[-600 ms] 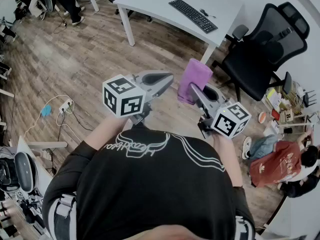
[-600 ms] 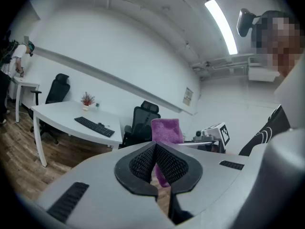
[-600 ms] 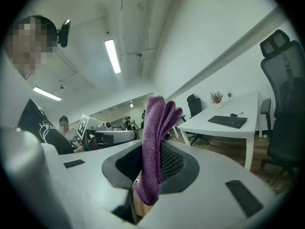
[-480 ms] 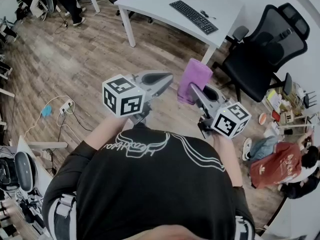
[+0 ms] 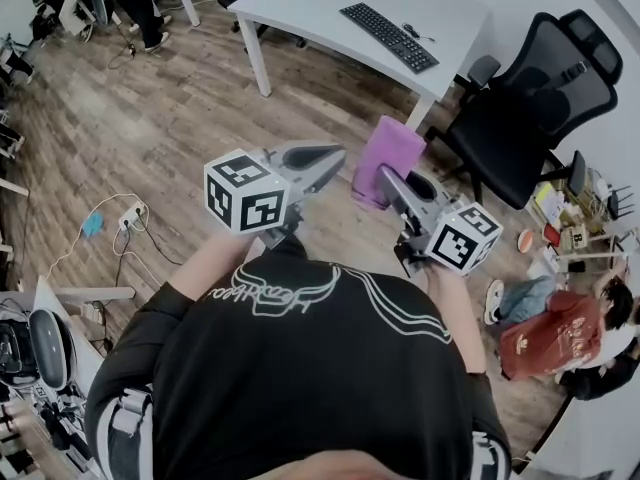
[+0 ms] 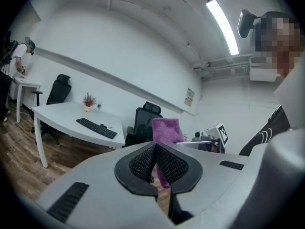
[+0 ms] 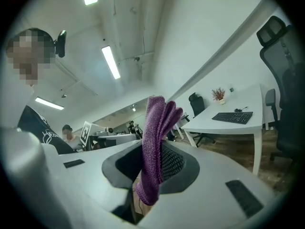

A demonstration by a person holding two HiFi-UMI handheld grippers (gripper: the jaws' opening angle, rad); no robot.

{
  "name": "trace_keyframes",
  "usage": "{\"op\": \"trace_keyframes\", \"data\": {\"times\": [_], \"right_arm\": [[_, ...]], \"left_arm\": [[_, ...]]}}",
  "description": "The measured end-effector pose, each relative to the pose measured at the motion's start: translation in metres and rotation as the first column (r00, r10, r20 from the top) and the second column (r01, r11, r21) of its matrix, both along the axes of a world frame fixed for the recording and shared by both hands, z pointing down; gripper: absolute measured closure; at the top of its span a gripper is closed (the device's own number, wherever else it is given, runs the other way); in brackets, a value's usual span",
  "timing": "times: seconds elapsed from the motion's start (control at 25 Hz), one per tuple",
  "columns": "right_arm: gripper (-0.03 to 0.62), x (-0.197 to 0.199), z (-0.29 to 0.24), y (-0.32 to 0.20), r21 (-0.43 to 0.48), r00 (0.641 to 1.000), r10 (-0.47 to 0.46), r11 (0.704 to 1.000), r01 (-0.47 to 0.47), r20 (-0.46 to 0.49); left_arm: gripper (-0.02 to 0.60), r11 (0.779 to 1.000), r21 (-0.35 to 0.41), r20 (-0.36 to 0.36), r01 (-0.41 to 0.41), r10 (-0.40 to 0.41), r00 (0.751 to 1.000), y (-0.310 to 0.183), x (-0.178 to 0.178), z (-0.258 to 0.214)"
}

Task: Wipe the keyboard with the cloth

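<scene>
A black keyboard point(image 5: 388, 36) lies on a white desk point(image 5: 330, 8) some way ahead; it also shows as a keyboard point(image 6: 96, 128) in the left gripper view and a keyboard point(image 7: 232, 117) in the right gripper view. My right gripper point(image 5: 388, 182) is shut on a purple cloth point(image 5: 386, 156), held up in the air over the floor, far from the desk. The cloth point(image 7: 155, 142) stands folded between the pads. My left gripper point(image 5: 318, 156) is shut with nothing in it, beside the right one; the cloth point(image 6: 166, 130) shows just beyond its tips.
A black office chair point(image 5: 535, 108) stands right of the desk. A small potted plant point(image 6: 88, 100) sits on the desk's far side. A power strip and cable point(image 5: 125, 215) lie on the wooden floor at left. A person in red point(image 5: 560, 323) crouches at right.
Both grippers hold the same pose. The desk and keyboard sit very slightly lower in the head view.
</scene>
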State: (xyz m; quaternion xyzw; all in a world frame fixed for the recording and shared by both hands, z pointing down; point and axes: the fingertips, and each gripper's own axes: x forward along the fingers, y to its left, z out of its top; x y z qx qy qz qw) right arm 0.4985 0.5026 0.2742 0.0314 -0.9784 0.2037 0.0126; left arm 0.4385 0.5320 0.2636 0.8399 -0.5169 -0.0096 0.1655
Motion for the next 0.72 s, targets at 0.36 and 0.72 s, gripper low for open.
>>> {"op": "trace_keyframes", "data": {"times": [0.36, 0.72], "right_arm": [[0.536, -0.083, 0.019, -0.043, -0.032, 0.998, -0.028, 0.999, 0.026, -0.056], [0.536, -0.197, 0.034, -0.150, -0.125, 0.996, 0.042, 0.991, -0.053, -0.085]], "left_arm": [[0.575, 1.000, -0.031, -0.063, 0.002, -0.004, 0.998, -0.049, -0.080, 0.021], [0.575, 0.994, -0.099, -0.086, -0.038, 0.029, 0.996, -0.153, -0.206, 0.037]]}}
